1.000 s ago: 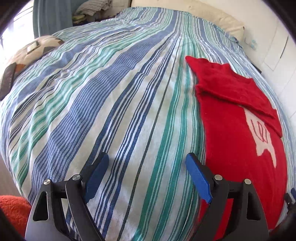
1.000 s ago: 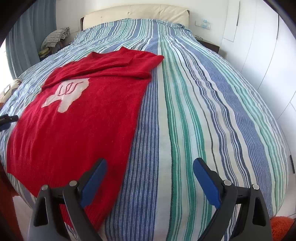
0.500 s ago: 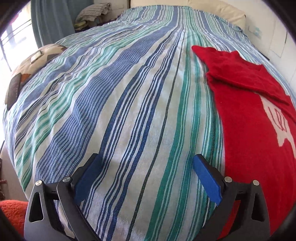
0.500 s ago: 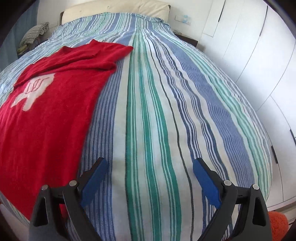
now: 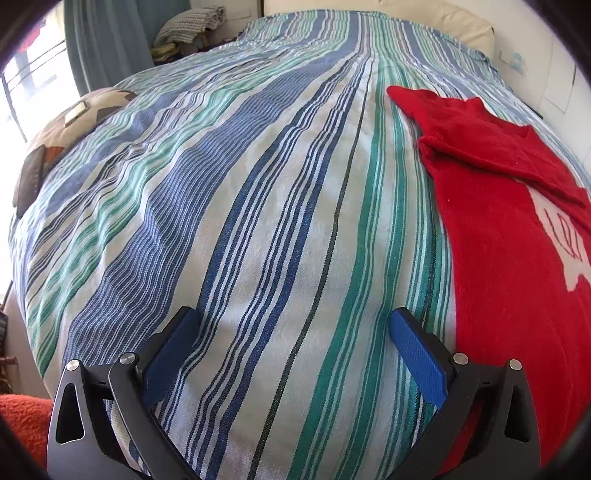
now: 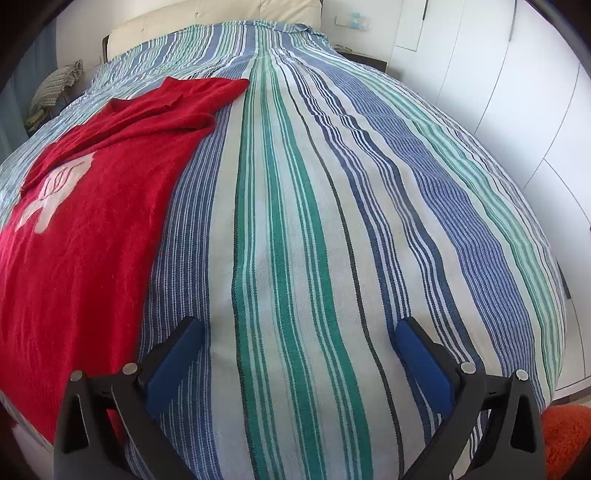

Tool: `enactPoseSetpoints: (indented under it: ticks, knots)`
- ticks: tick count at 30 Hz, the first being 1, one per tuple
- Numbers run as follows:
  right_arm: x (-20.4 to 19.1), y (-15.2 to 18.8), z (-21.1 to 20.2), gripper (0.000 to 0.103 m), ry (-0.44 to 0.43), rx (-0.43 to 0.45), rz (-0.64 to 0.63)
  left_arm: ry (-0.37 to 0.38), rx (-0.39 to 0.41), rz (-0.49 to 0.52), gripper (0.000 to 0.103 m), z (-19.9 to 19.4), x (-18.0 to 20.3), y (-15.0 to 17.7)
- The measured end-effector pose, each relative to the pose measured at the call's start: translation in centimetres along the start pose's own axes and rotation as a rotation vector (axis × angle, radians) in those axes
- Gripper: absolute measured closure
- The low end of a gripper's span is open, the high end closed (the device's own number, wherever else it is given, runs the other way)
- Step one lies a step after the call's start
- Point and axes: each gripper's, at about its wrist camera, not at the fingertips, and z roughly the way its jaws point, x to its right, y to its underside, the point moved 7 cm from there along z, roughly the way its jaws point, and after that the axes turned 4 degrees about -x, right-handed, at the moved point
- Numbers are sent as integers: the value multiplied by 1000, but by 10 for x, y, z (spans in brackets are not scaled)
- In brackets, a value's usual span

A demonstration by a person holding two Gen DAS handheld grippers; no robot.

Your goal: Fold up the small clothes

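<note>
A red knitted sweater (image 5: pixel 509 258) with a white motif lies flat on the striped bedspread (image 5: pixel 258 206), its sleeves folded across the top. In the left wrist view it is at the right. In the right wrist view the sweater (image 6: pixel 85 236) is at the left. My left gripper (image 5: pixel 291 325) is open and empty over the bedspread near the foot edge, left of the sweater. My right gripper (image 6: pixel 299 332) is open and empty over the bedspread (image 6: pixel 332 206), right of the sweater.
A patterned cushion (image 5: pixel 70 125) lies at the bed's left edge, with a curtain (image 5: pixel 99 48) and a pile of textiles (image 5: pixel 188 26) behind. White wardrobe doors (image 6: pixel 517 92) stand at the right. An orange rug (image 6: pixel 565 439) lies on the floor. A cream headboard (image 6: pixel 221 14) is at the far end.
Both grippers swung away from the sweater: the left view turned left and the right view turned right, so the sweater slid toward each frame's edge. Both stayed open.
</note>
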Motion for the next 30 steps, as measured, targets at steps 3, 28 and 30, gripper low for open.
enactPoseSetpoints:
  ticks: [3,28,30]
  knots:
    - [0,0,0,1,4,2,-2,-7,3,3,0,0,1,0]
    - [0,1,2,0,14,13,-1,-25,14,6,0,1,4,0]
    - [0,1,2,0,12,13,0,-27,14,5,0,1,4,0]
